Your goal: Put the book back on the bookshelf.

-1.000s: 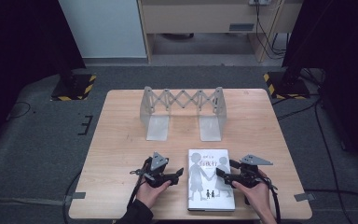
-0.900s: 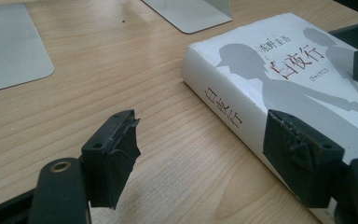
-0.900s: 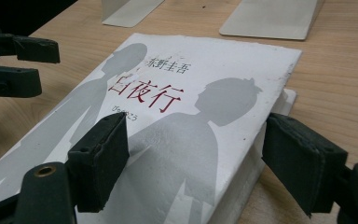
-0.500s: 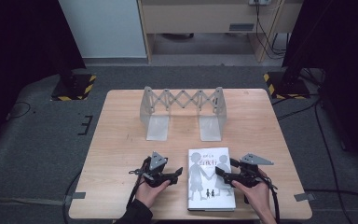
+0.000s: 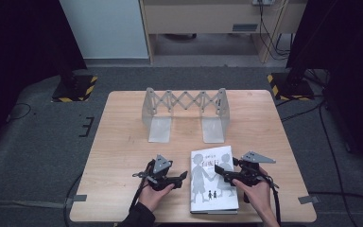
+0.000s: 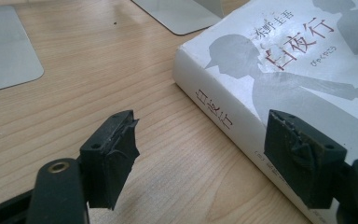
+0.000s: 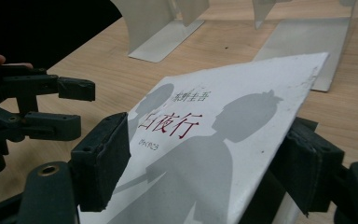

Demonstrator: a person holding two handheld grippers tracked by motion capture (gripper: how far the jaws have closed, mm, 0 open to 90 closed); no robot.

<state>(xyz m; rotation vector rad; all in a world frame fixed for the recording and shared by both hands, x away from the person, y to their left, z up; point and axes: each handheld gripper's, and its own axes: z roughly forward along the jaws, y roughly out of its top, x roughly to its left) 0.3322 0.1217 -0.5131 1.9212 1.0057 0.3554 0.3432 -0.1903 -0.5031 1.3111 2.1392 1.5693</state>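
White book (image 5: 213, 179) lies flat at the table's (image 5: 123, 142) near edge; right gripper (image 7: 205, 168) straddles its lifted front cover, jaws about it, contact unclear. Left gripper (image 6: 214, 163) gapes at the spine, holding nothing. Next, probably stand it up for the bookend rack (image 5: 184, 111).

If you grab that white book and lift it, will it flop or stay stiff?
The book looks thick along its spine, so it is probably fairly heavy and mostly stiff. Its thin front cover already seems to lift apart from the pages in the right gripper view, so that may flop open. The smooth jacket might slip a little.
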